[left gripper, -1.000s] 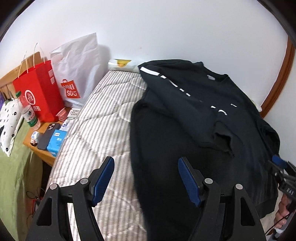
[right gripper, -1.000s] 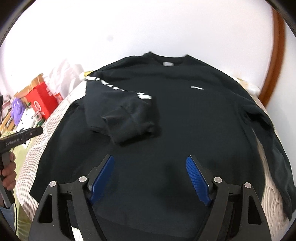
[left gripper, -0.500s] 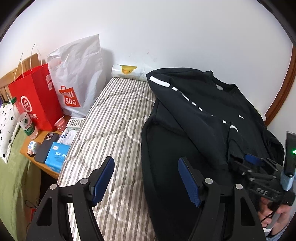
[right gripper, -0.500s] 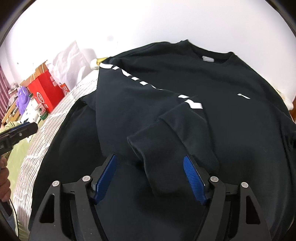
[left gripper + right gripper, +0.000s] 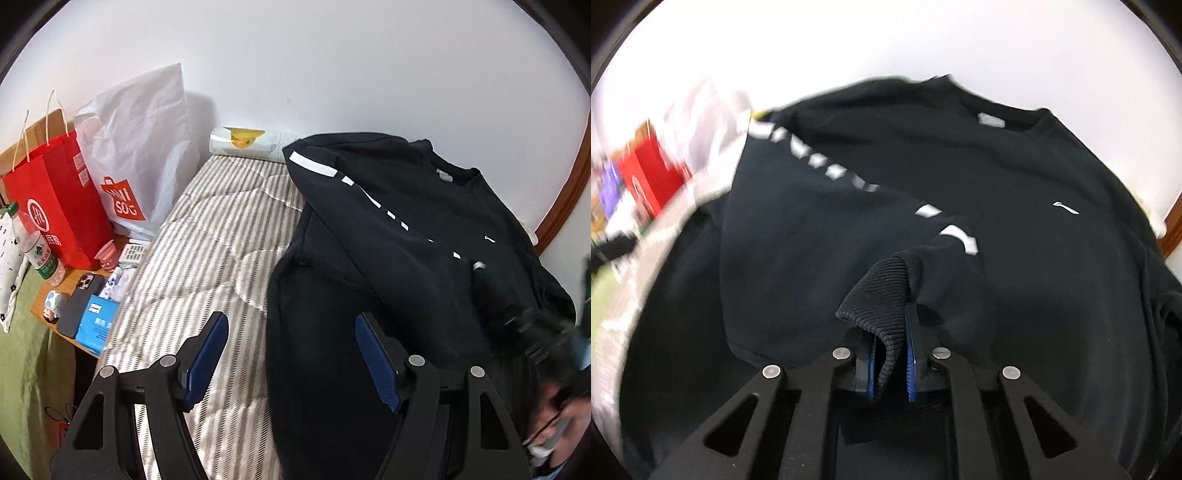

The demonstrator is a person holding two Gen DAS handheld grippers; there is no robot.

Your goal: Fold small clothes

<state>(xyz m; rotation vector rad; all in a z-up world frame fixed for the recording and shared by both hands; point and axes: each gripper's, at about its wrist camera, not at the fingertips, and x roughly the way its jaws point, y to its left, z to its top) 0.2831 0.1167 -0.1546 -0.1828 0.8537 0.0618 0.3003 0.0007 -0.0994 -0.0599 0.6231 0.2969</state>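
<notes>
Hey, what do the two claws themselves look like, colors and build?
Both match. The left claw has matte black, angular linkage arms with triangular cut-outs, round silver pivot pins and flat rectangular fingers faced with dark blue pads. The right claw shows the same black frame, silver pins and blue pads. No cables or markings are visible.

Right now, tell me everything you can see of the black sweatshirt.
The black sweatshirt lies spread, front up, on the striped mattress, crew neck toward the wall. Soft knit, small white chest logo, white dashes down one sleeve. That sleeve is folded across the body; its ribbed cuff is pinched in the right gripper.
</notes>
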